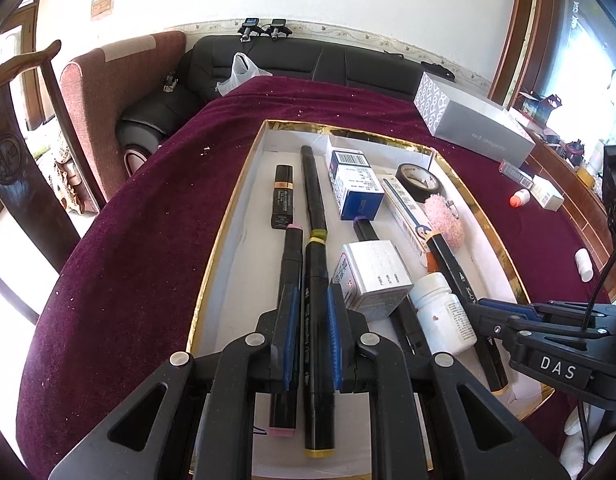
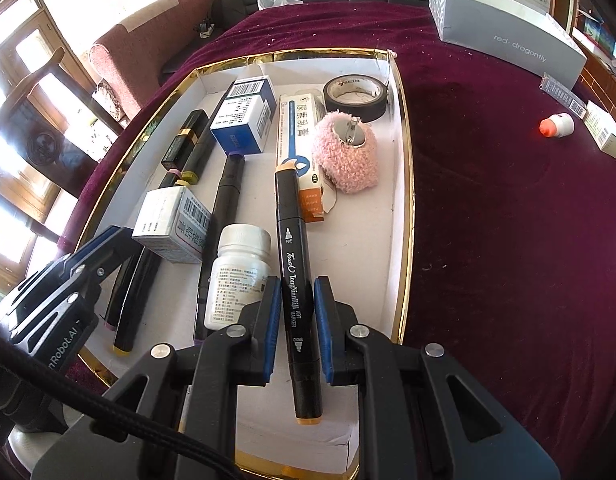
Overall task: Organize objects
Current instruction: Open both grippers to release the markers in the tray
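We note a dark maroon velvet tablecloth (image 2: pixel 488 200) bearing a shallow white gold-rimmed cardboard tray (image 2: pixel 402 184). In the tray lie small boxes, a white plastic pill bottle (image 2: pixel 238 276) and black art markers. The left gripper (image 1: pixel 312 316) stands narrow, clamped on the yellow-capped black marker (image 1: pixel 317 344); the right gripper (image 2: pixel 295 304) likewise grips the orange-capped black marker (image 2: pixel 296 280), beside the bottle.

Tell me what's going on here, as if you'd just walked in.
A person is sorting small items into a gold-rimmed tray on a maroon tablecloth. The left gripper is shut on a yellow-capped marker; the right gripper is shut on an orange-capped marker. Boxes, a white bottle and a tape roll already lie in the tray.
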Motion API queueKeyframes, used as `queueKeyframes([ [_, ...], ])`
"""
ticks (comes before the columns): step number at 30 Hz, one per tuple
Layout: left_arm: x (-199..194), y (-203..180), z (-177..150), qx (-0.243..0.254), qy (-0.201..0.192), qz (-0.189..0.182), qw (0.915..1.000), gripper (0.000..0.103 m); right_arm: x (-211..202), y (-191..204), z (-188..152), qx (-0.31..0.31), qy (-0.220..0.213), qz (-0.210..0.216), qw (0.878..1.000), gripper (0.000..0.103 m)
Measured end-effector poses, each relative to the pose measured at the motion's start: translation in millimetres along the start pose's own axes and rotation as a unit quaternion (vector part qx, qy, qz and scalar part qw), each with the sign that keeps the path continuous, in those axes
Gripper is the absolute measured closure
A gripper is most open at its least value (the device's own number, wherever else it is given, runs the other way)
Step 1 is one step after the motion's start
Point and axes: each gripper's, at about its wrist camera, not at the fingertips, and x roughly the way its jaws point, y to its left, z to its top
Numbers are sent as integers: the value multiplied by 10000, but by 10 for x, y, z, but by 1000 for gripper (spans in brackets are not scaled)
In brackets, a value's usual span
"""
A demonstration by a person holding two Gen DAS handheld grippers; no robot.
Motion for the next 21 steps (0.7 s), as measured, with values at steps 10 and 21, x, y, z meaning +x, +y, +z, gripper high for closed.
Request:
queueKeyframes([
  [10, -81, -12, -9, -86, -5, -92, 9999, 68, -36, -32, -7, 176, -8, 159, 9997, 76],
  [21, -401, -187, 26, 50, -250, -26, 9997, 57, -259, -137, -83, 401, -308, 592, 9970, 53],
])
